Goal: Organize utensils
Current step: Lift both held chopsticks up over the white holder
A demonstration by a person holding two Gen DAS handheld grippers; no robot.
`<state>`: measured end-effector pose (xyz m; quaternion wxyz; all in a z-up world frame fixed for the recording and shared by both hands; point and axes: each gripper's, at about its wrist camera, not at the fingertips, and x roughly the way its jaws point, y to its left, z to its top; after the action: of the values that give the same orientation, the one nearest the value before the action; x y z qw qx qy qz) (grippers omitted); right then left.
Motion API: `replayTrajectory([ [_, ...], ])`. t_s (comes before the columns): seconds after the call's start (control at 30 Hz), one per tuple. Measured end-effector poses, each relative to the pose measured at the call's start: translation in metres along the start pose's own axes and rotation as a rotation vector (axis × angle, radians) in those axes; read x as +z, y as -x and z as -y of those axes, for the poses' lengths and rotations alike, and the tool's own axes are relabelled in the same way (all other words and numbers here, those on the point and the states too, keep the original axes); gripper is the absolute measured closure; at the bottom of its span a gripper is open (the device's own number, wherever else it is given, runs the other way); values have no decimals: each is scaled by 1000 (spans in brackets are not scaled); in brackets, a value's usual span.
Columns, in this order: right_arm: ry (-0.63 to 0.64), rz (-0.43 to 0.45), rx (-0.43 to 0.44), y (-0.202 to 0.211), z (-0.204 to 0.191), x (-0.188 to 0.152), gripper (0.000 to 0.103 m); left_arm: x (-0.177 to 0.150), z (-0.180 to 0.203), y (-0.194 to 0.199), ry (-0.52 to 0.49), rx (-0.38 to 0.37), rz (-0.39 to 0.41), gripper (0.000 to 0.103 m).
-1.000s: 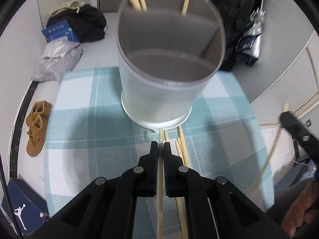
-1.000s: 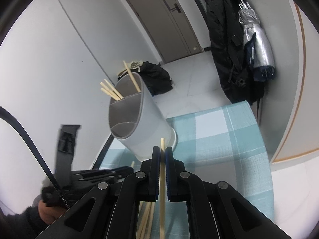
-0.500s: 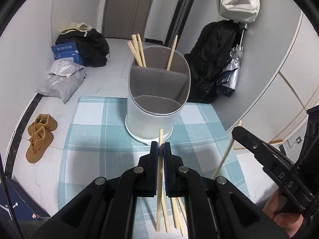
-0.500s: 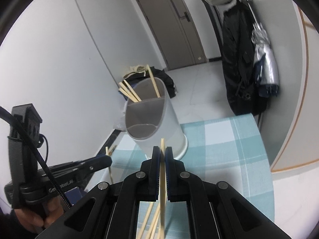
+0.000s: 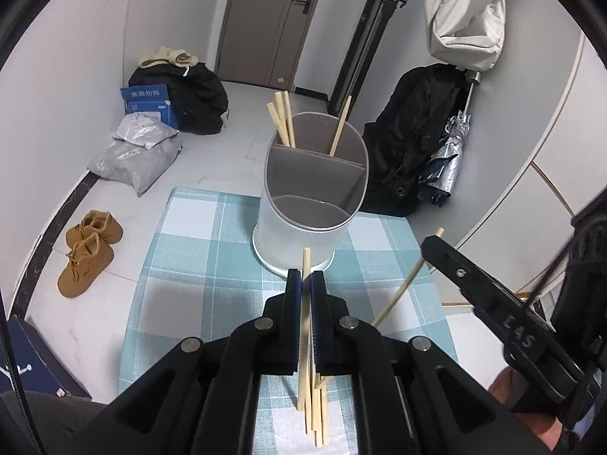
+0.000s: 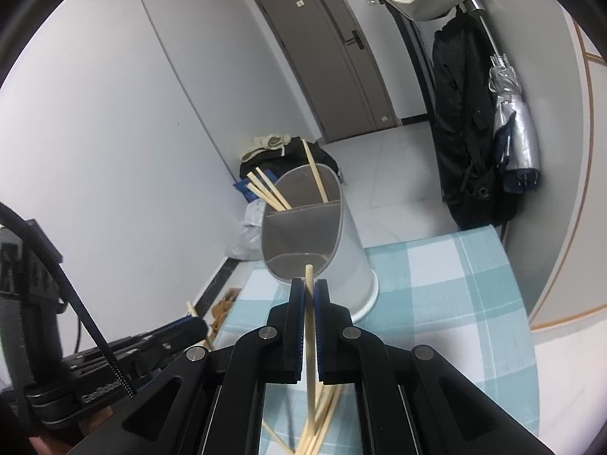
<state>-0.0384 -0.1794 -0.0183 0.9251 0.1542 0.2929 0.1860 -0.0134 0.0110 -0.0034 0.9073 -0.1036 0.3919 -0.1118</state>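
Note:
A grey utensil holder [image 5: 299, 235] with divided compartments stands on the teal checked cloth [image 5: 182, 265]. Several chopsticks [image 5: 282, 117] lean in its back compartment; the front one looks empty. My left gripper [image 5: 305, 275] is shut on one wooden chopstick [image 5: 303, 326], held above the cloth just short of the holder. My right gripper [image 6: 309, 283] is shut on another chopstick [image 6: 311, 330], pointing at the holder [image 6: 341, 250]. Each gripper shows in the other's view: the right gripper [image 5: 430, 244] with its chopstick [image 5: 402, 288], the left gripper [image 6: 197, 326]. Loose chopsticks [image 5: 318, 413] lie below.
The cloth covers a small table whose far edge is just behind the holder. On the floor beyond lie brown shoes [image 5: 89, 250], a grey bag [image 5: 132, 155], a blue box [image 5: 146, 102] and black bags [image 5: 197, 94]. A black coat and folded umbrella [image 5: 451, 151] hang at the right.
Both grippers have risen and drawn back from the holder, which now looks smaller and farther off. Each still clamps its chopstick, and the right gripper has come further into the left view.

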Motion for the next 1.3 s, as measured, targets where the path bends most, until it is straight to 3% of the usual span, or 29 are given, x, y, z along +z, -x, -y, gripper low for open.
replayTrajectory([
  [0.37, -11, 21, 8, 4, 1, 7, 99, 13, 10, 16, -66, -44, -1, 101],
  [0.63, -42, 9, 33, 14, -6, 19, 99, 41, 24, 32, -82, -86, 13, 101],
  [1.03, 83, 71, 95, 33, -41, 85, 99, 108, 32, 47, -89, -118, 64, 101],
  [1.3, 114, 104, 73, 19, -46, 137, 99, 155, 41, 33, -112, -95, 87, 101],
])
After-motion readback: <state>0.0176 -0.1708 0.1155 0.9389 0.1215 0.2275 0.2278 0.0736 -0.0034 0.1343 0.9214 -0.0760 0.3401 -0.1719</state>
